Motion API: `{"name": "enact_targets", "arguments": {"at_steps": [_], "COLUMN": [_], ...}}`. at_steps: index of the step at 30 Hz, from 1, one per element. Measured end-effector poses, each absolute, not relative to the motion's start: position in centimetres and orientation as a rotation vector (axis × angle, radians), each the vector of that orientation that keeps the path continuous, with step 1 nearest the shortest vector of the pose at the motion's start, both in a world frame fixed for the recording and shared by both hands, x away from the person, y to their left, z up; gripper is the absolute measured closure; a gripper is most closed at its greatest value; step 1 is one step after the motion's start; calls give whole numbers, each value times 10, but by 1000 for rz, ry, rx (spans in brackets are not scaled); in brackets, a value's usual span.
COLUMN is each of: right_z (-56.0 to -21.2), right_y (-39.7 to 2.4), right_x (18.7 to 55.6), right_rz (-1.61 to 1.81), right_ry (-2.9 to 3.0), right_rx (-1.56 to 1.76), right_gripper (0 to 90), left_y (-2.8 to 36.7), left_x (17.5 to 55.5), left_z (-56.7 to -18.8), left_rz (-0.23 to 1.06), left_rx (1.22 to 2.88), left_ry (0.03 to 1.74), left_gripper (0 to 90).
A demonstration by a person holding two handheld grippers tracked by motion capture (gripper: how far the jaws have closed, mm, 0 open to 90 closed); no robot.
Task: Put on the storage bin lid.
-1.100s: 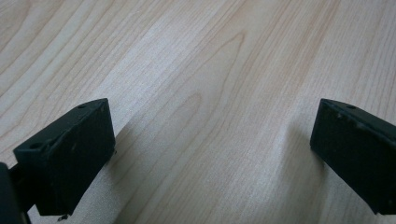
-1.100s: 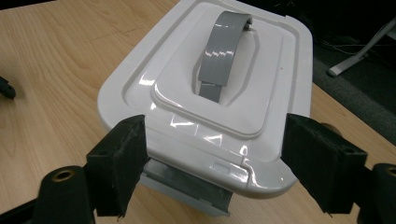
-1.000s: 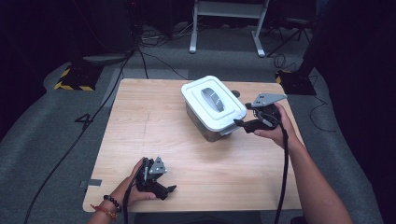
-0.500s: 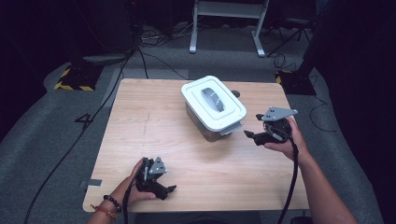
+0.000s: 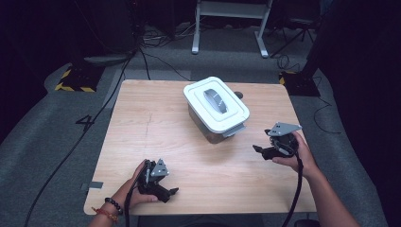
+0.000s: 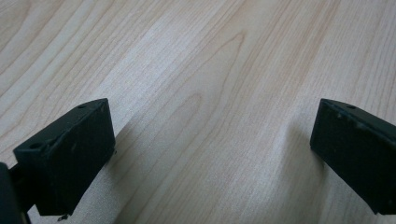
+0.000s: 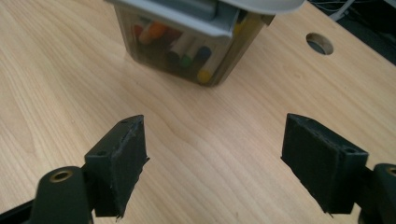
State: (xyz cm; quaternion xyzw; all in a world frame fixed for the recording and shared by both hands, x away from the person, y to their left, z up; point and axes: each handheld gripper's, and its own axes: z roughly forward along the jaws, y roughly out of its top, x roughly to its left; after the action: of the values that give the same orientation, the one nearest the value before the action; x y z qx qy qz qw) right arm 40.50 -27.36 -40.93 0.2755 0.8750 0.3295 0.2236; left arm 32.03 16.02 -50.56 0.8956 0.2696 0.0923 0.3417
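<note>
A clear plastic box (image 5: 215, 109) with a white lid and a grey handle stands at the middle back of the wooden table (image 5: 142, 127). Through its wall I see several coloured markers (image 7: 187, 46). My right gripper (image 5: 257, 150) is held by a hand to the right of the box and in front of it, clear of it, jaws wide open and empty (image 7: 215, 161). My left gripper (image 5: 171, 193) rests near the table's front edge at the left, also open (image 6: 210, 154), with bare wood between its jaws.
A round cable hole (image 7: 320, 43) is cut in the table behind the box. Cables trail from both grippers toward the person. Dark floor with cables, a yellow-black striped base (image 5: 75, 80) and a white stand (image 5: 227, 19) surround the table.
My right gripper has pulled back from the box's right side, moving right and toward the front edge. The left gripper has stayed put.
</note>
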Motion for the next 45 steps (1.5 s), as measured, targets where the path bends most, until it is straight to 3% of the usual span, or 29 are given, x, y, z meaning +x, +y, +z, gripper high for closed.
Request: {"name": "enact_targets", "arguments": {"at_steps": [23, 45], "right_z": [-466, -504], "right_y": [-317, -349], "right_x": [377, 354], "right_rz": [873, 1044], "right_ry": [2468, 2376], "right_rx": [872, 1058], "right_gripper": [238, 180], "left_y": [160, 160], "left_x": [320, 320], "left_z": [-506, -506], "left_rz": [243, 247], "left_rx": [2329, 2325], "left_ry": [705, 715], "left_gripper": [1, 1]}}
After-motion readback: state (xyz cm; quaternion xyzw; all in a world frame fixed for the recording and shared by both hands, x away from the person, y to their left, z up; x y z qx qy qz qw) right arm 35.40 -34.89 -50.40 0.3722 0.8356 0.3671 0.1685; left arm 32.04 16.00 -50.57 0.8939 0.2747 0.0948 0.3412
